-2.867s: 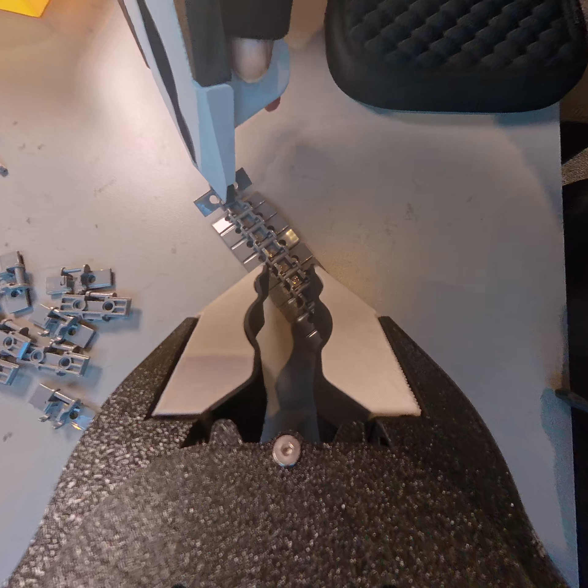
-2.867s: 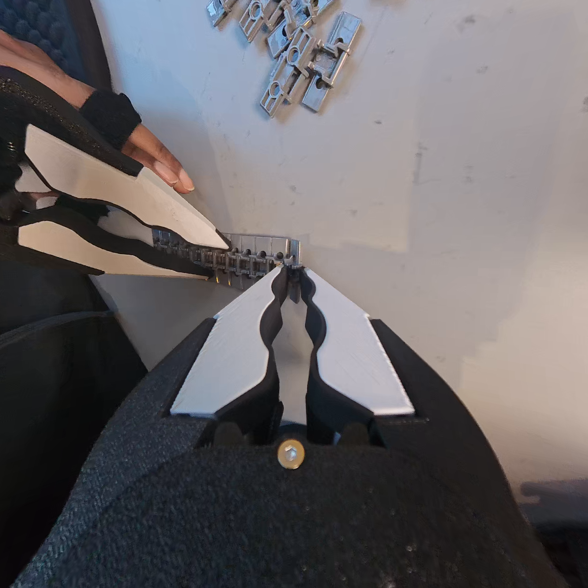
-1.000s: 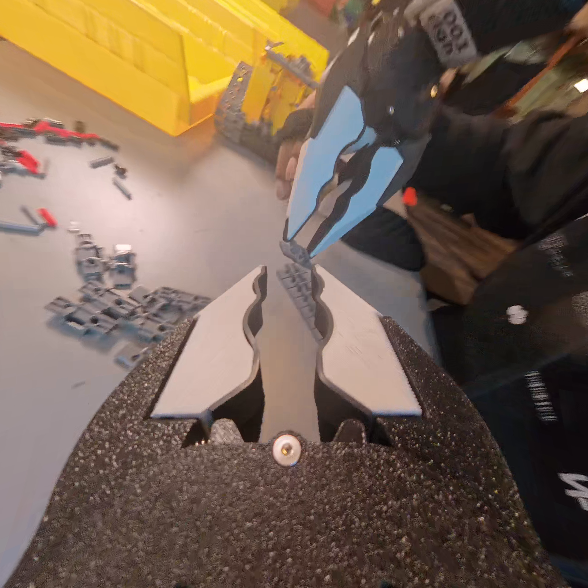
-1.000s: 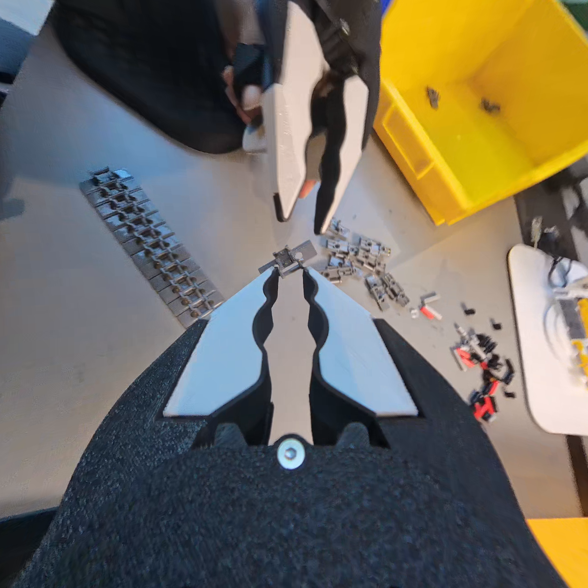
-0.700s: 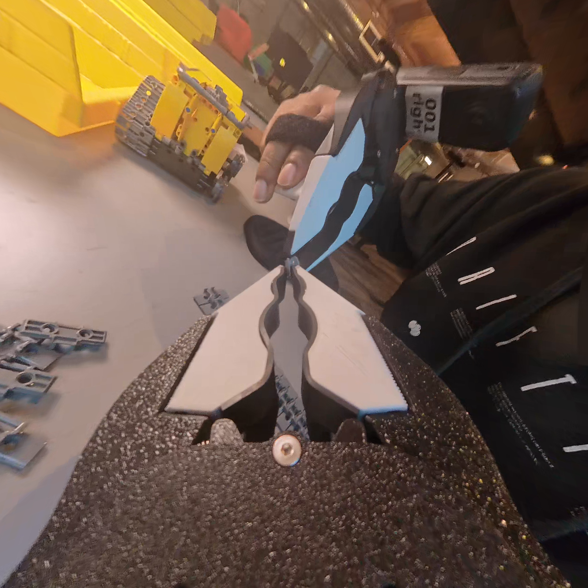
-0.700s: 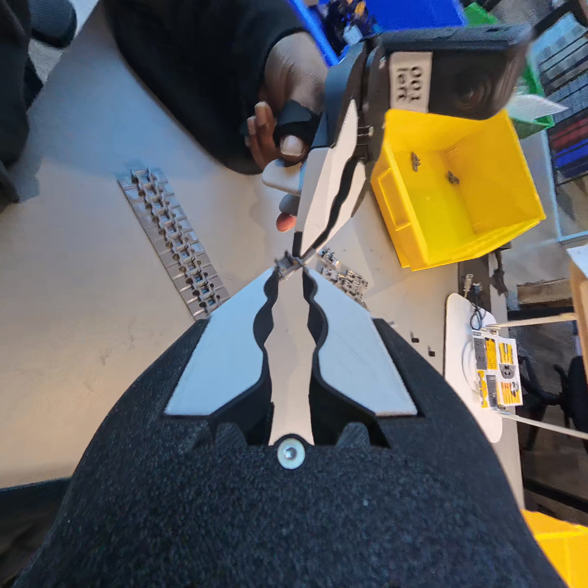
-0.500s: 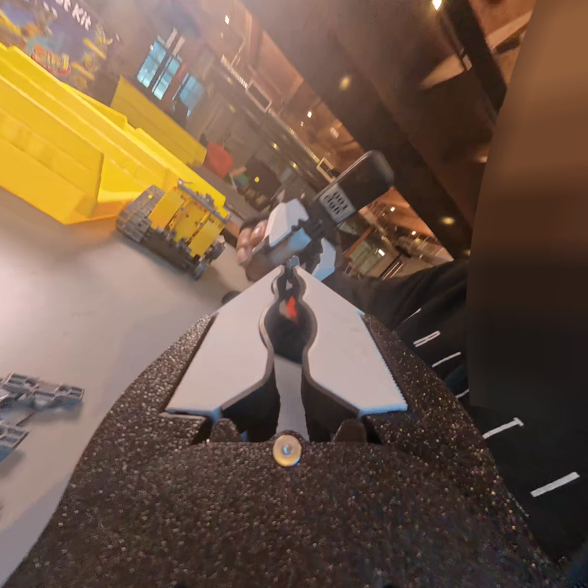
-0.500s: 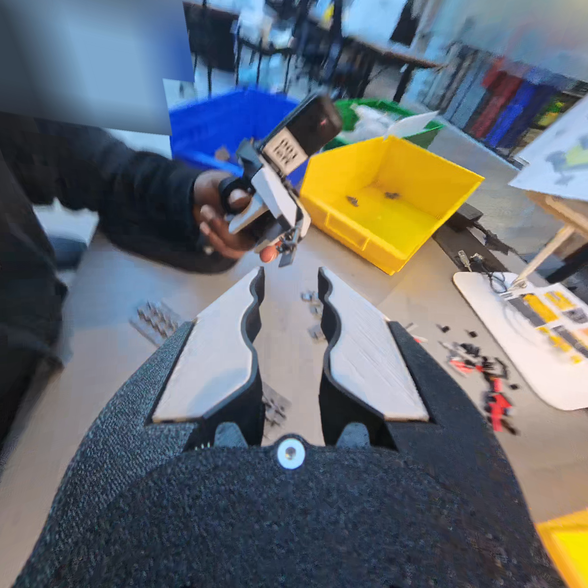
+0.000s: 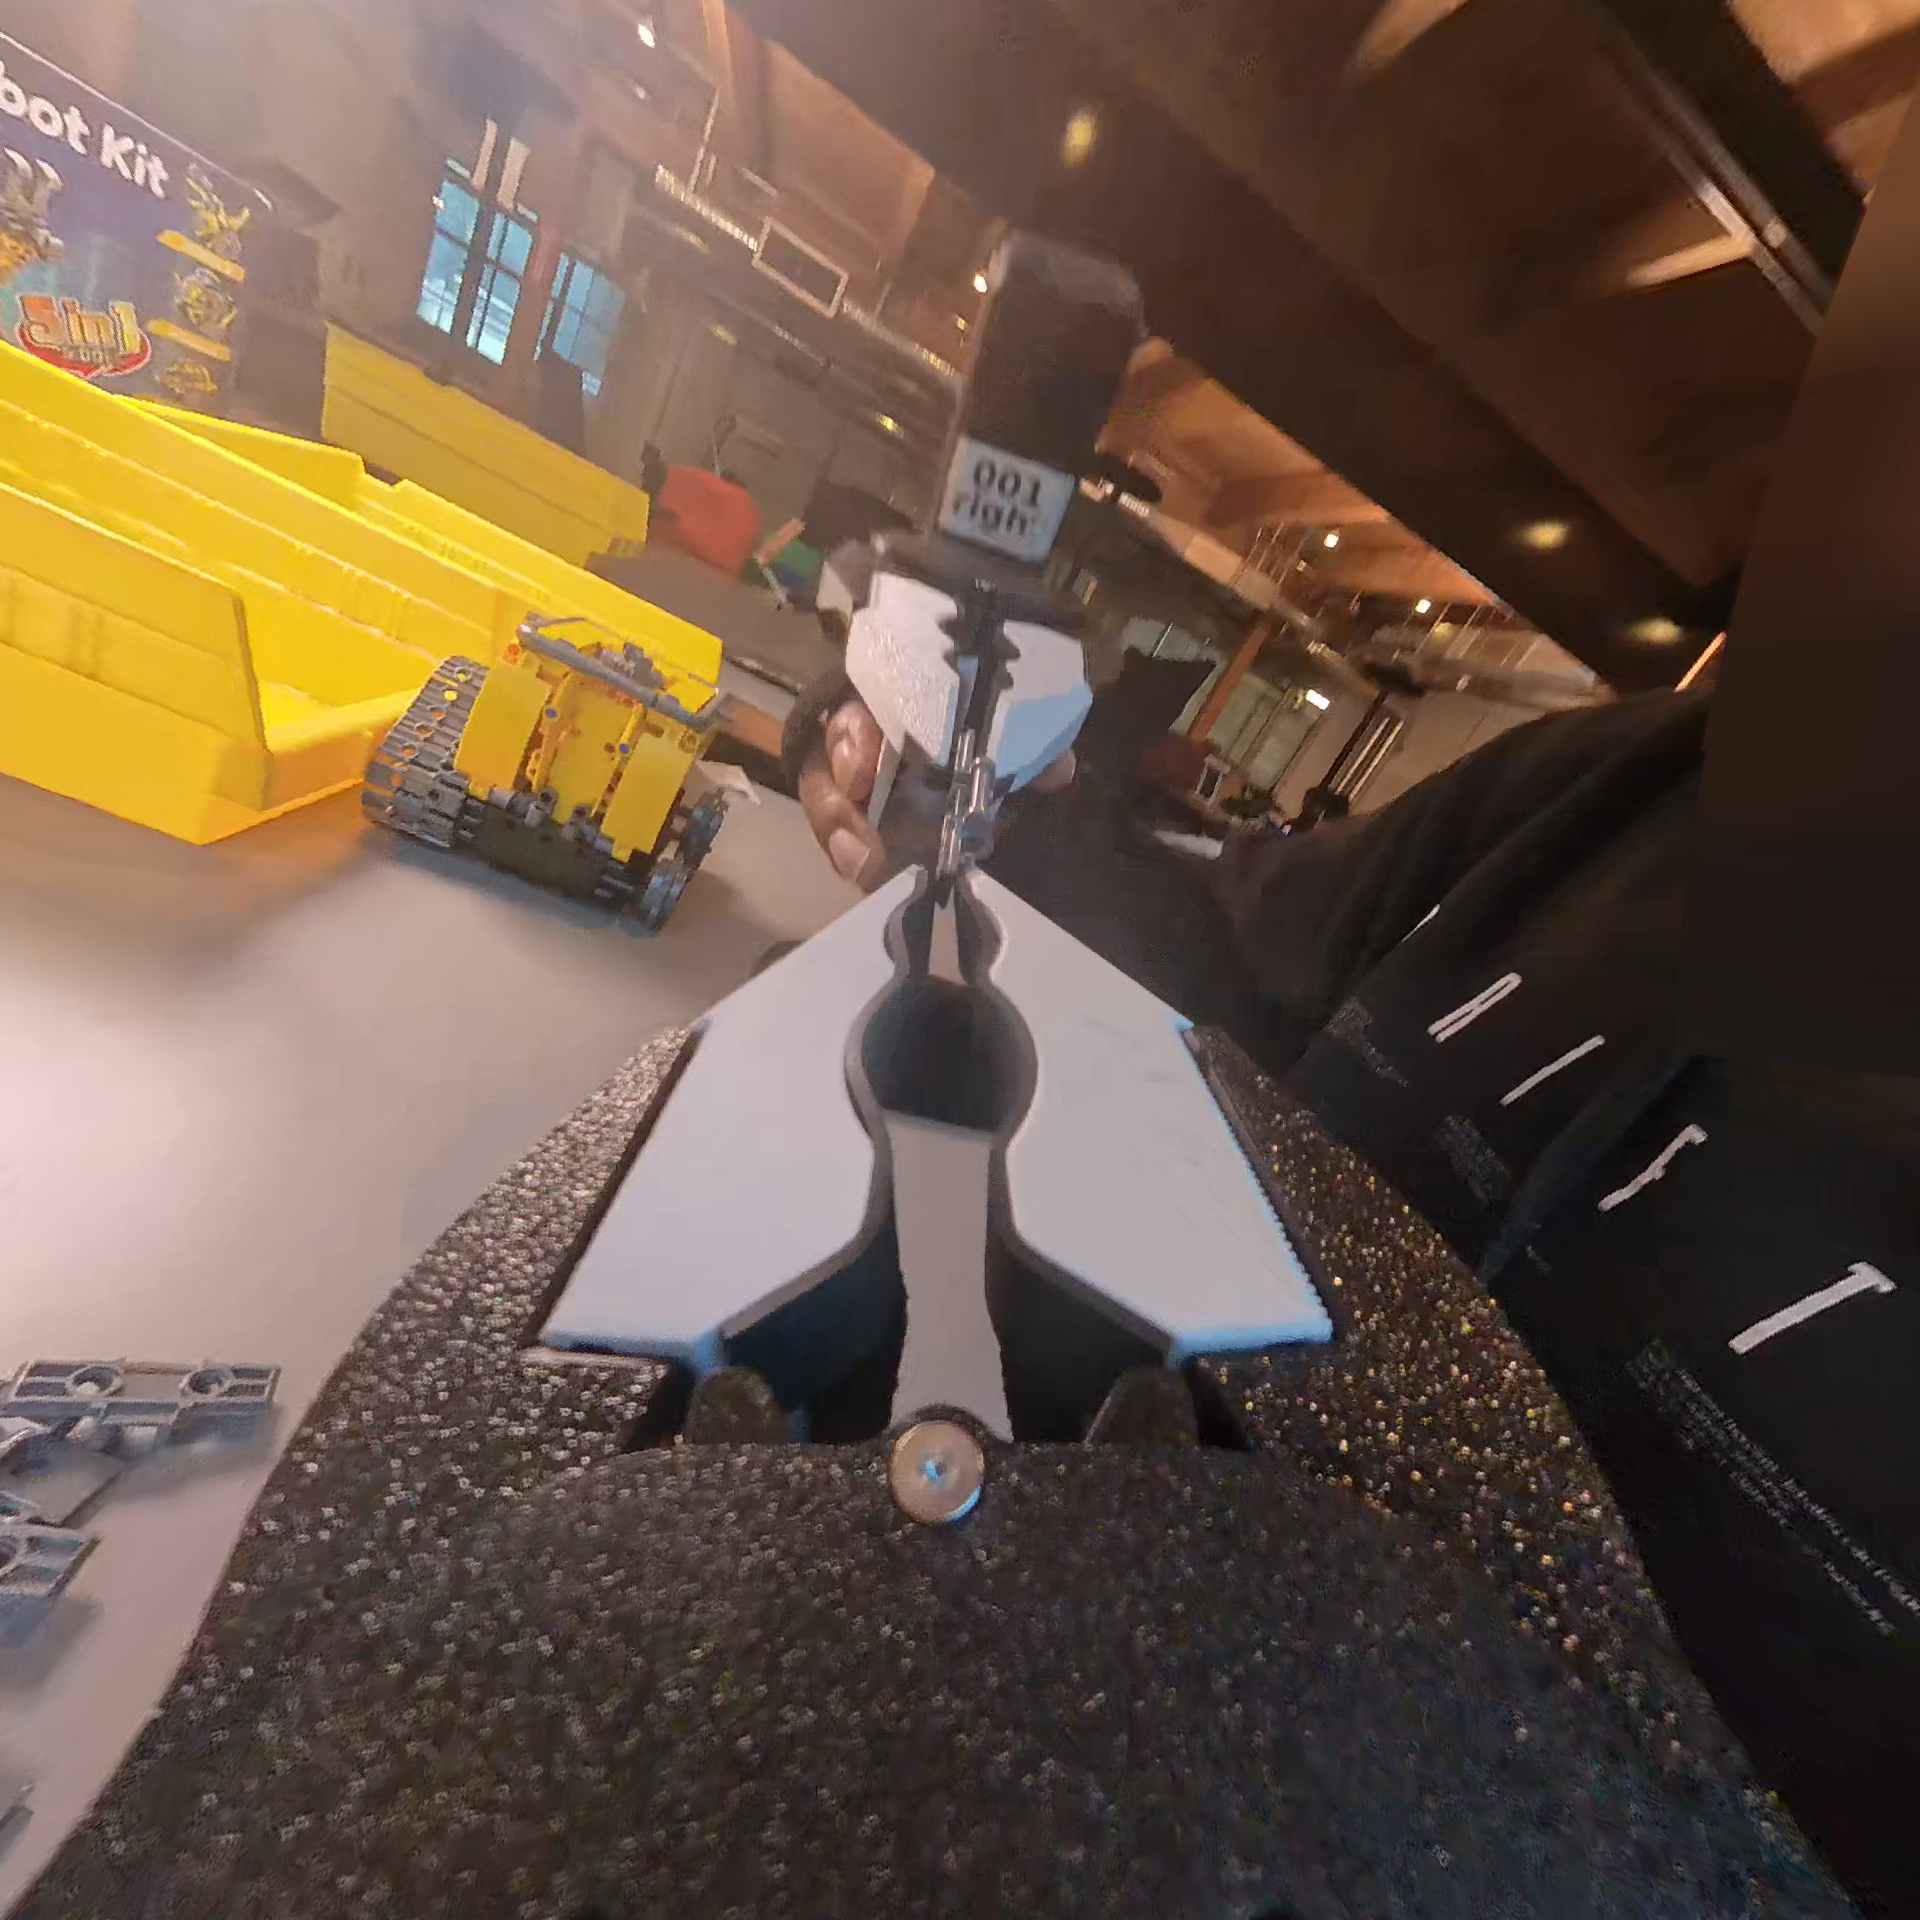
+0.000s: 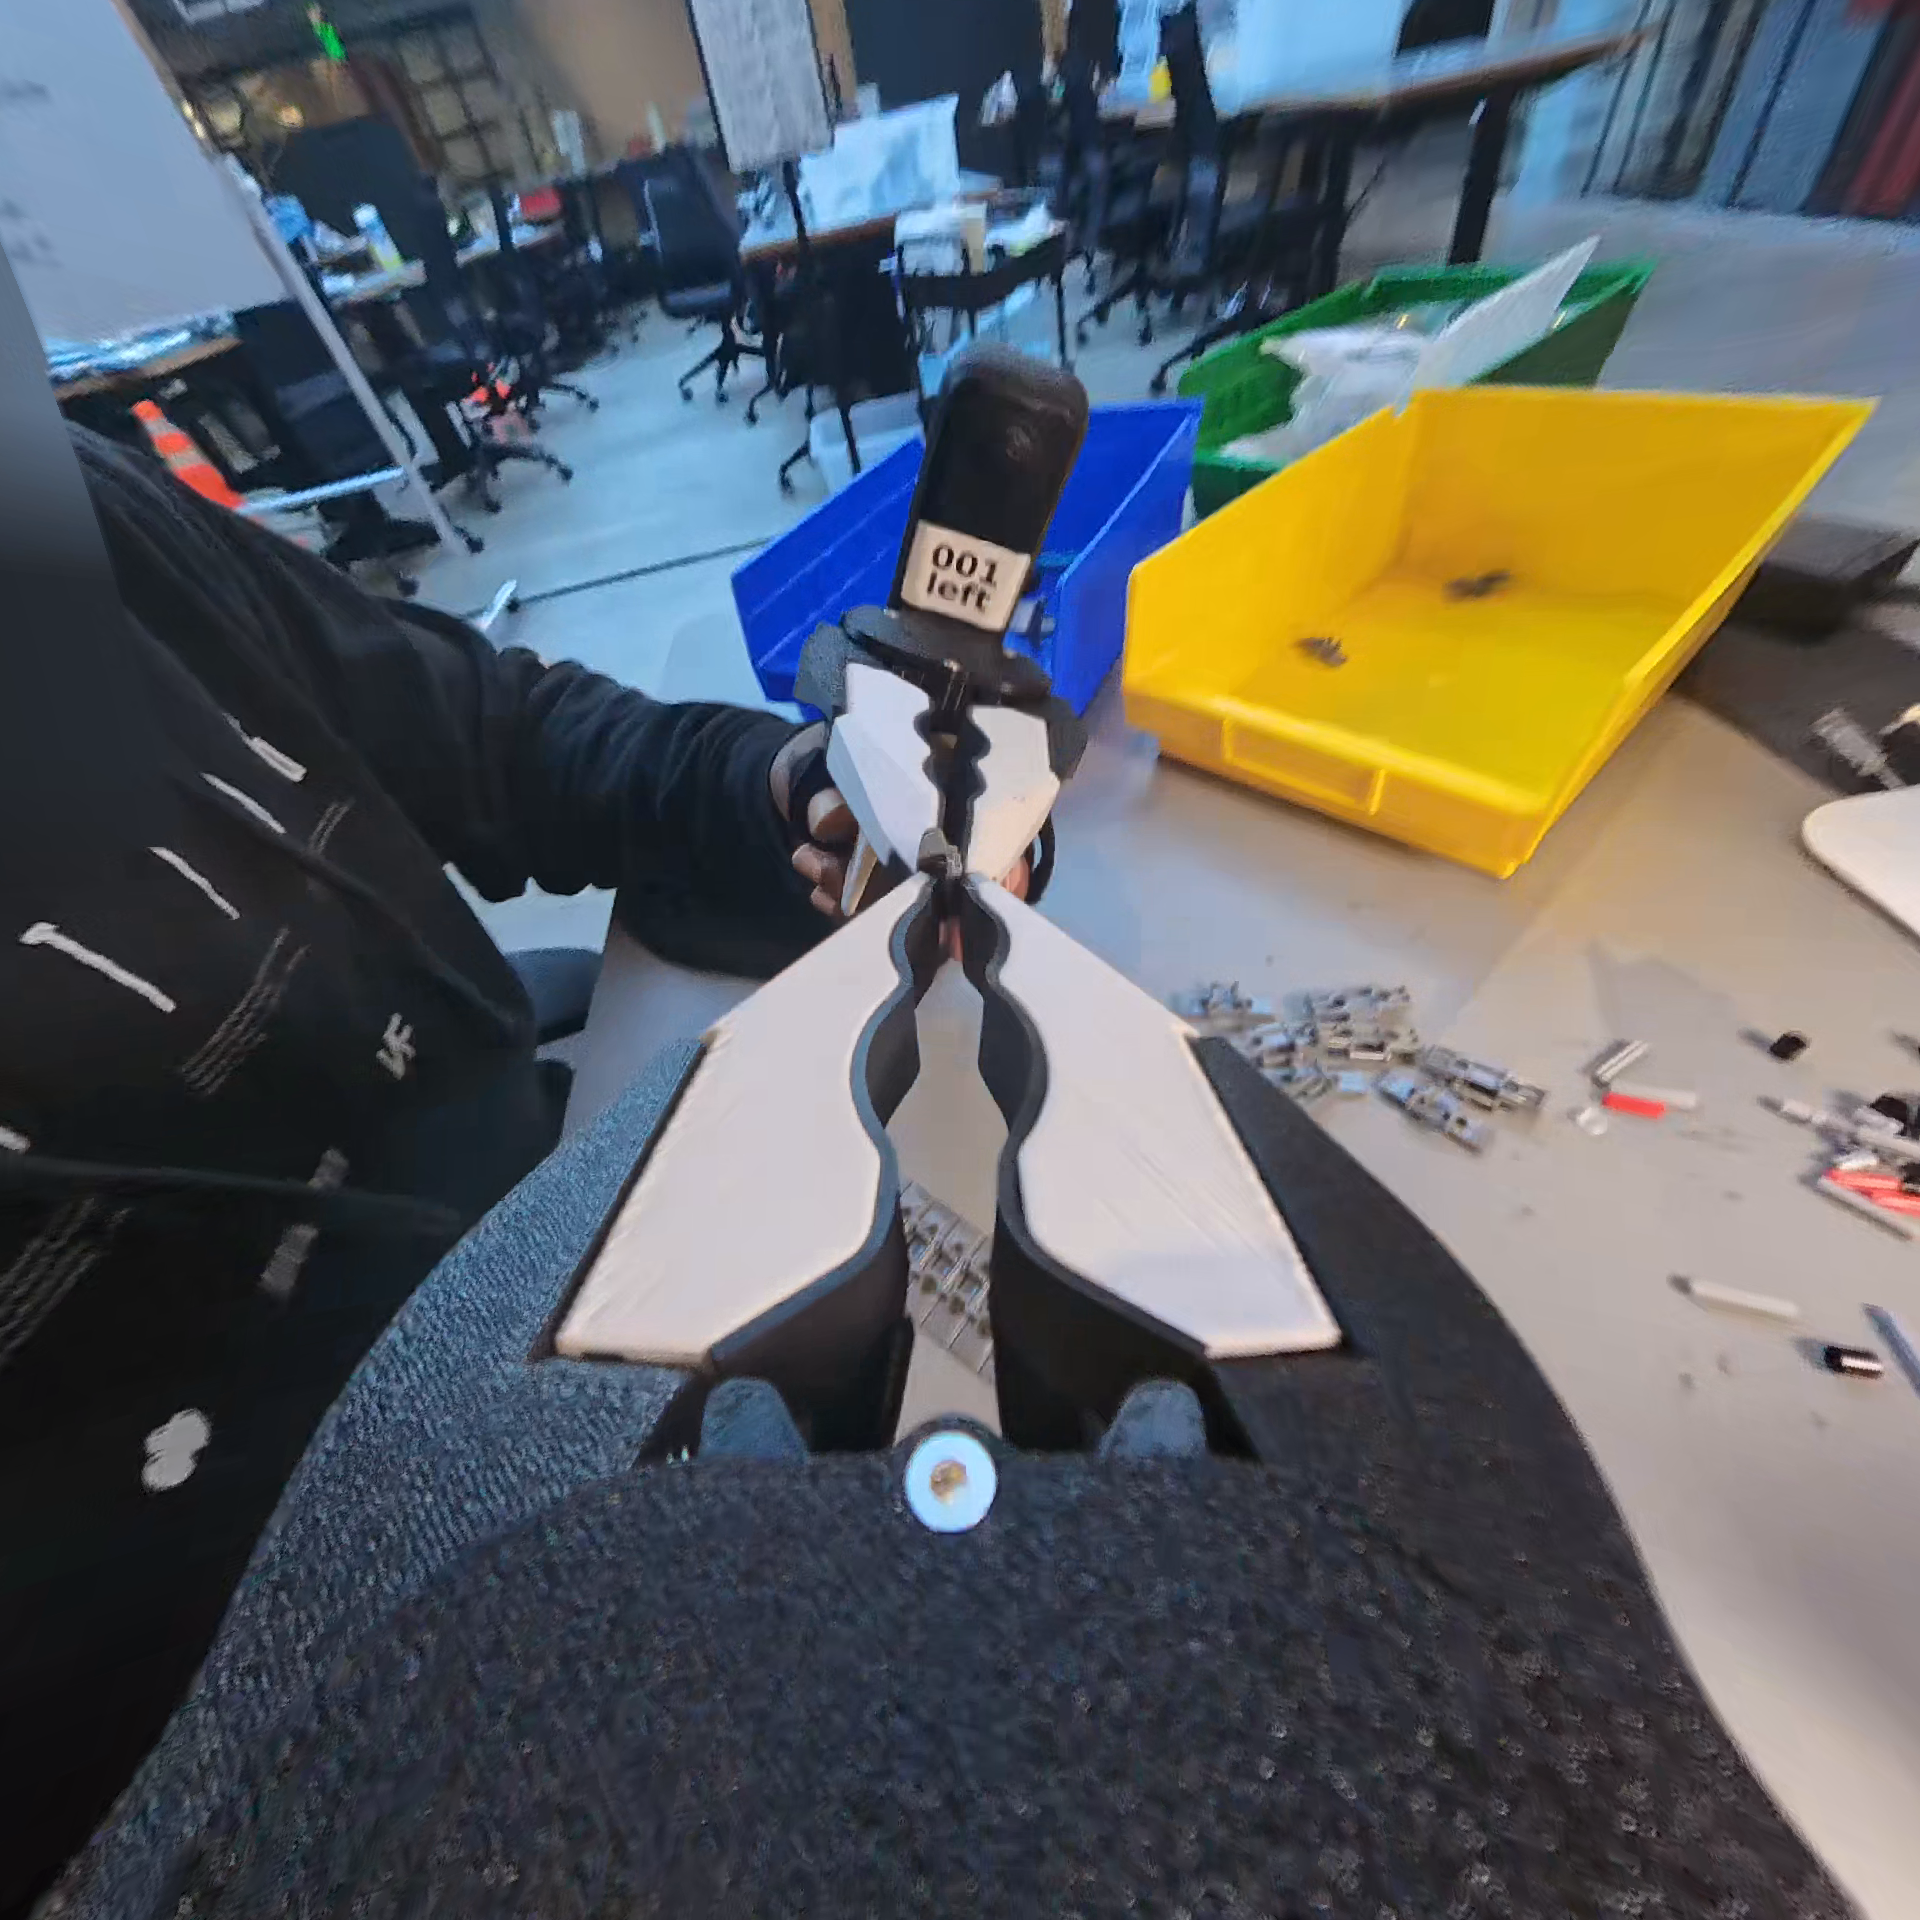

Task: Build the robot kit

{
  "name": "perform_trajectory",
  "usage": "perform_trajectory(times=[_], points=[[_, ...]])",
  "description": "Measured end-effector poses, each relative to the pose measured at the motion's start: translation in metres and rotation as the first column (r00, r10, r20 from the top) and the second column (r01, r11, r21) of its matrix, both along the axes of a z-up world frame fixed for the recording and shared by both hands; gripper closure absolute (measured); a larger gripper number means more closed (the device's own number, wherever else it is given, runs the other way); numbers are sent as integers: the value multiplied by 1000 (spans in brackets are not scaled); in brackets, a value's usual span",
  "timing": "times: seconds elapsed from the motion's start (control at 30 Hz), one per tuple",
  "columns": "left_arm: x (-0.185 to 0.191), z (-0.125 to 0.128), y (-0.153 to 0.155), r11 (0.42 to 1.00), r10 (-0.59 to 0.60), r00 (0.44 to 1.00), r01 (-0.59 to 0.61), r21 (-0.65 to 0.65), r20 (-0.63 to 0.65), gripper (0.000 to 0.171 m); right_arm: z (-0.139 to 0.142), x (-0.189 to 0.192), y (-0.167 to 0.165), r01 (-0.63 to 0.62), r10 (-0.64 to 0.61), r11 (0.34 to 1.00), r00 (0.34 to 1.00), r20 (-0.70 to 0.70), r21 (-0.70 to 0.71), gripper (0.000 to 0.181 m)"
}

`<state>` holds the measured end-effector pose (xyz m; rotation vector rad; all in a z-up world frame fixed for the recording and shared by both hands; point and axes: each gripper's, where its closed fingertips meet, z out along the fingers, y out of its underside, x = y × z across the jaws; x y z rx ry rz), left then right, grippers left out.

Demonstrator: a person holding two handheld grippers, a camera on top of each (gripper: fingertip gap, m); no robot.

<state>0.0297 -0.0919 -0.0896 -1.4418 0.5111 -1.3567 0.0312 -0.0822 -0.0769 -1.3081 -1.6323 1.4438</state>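
Both grippers are raised above the grey table (image 10: 1558,1351), tip to tip. My left gripper (image 9: 940,885) is shut on the near end of a short grey track-link piece (image 9: 961,800). My right gripper (image 10: 943,885) is shut on the other end of the same piece (image 10: 938,856). In the left wrist view the right gripper (image 9: 966,774) faces me, with a person's hand behind it. In the right wrist view the left gripper (image 10: 940,847) faces me, held by a hand in a black sleeve.
A yellow tracked vehicle model (image 9: 551,769) and yellow bins (image 9: 156,644) stand on the table. A yellow bin (image 10: 1455,644), a blue bin (image 10: 935,540), loose grey links (image 10: 1351,1049), a track strip (image 10: 951,1278) and small red and black parts (image 10: 1860,1153) also show. Less than 4 cm separates the two grippers' tips.
Both grippers have lifted off the table and now point level at each other. The right gripper, open half a second ago, has shut at the link piece held by the left.
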Motion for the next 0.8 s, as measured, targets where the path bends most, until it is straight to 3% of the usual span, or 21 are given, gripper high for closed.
perform_trajectory(times=[0.13, 0.23, 0.33, 0.4, 0.57, 0.8], points=[[17, -19, -4, 1000, -4, 985, 7, 20, -175, 170, -8, 2, -5, -41, 50, 996, 993, 111, -80, 178], [26, -28, -6, 1000, -10, 972, 16, 21, -233, 170, -15, 0, -8, -46, 67, 984, 991, 117, -173, 178], [23, -23, -4, 1000, -15, 987, 12, -15, -162, 170, -8, -2, -6, -32, 41, 966, 999, 29, -256, 175], [18, -16, -1, 999, -8, 997, 5, -46, -80, 171, -1, 0, -2, -29, 17, 958, 999, -44, -285, 159], [13, -8, 1, 998, -15, 1000, 16, -67, 12, 171, -2, -1, -3, -19, -2, 964, 997, -80, -267, 155], [16, -7, -1, 998, -17, 1000, 17, -52, 2, 171, -7, -11, -11, -35, 24, 973, 998, -51, -229, 168]])
